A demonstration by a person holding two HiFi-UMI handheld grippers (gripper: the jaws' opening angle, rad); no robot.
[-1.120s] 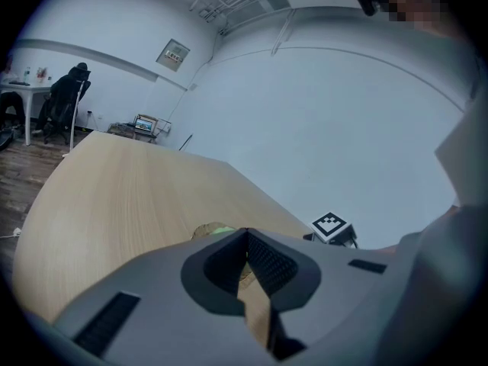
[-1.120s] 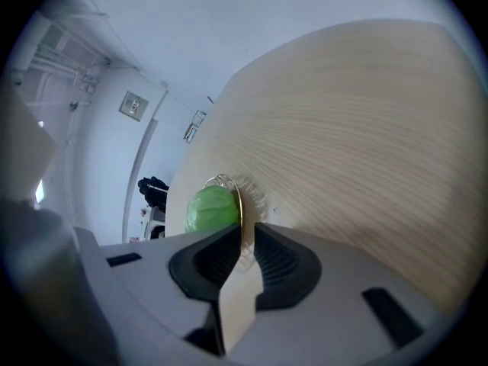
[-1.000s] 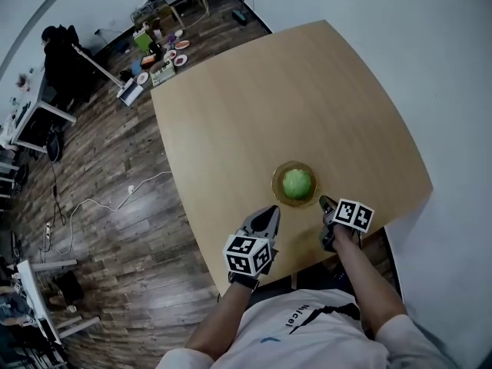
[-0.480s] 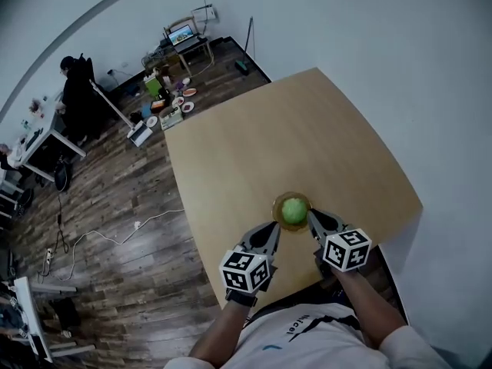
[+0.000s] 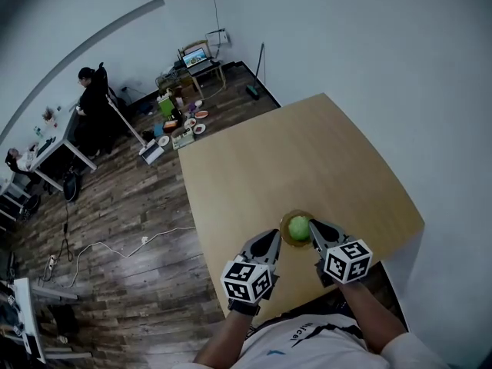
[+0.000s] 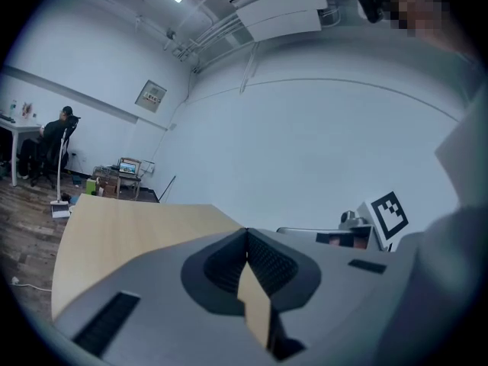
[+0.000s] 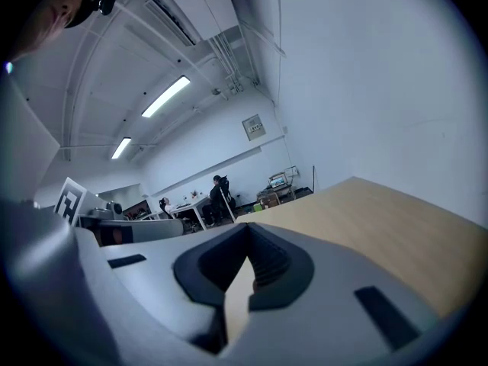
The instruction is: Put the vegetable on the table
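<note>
My left gripper [image 5: 268, 238] and right gripper [image 5: 317, 228] are both closed and empty. The round green vegetable [image 5: 298, 227] sits in a small brown bowl [image 5: 284, 231] between them, near me. It is probably light and squashy, so pinch its middle gently.

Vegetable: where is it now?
Head view: the green vegetable sits in a bowl at the near edge of the table, between the left gripper and the right gripper, closer to the right.
</note>
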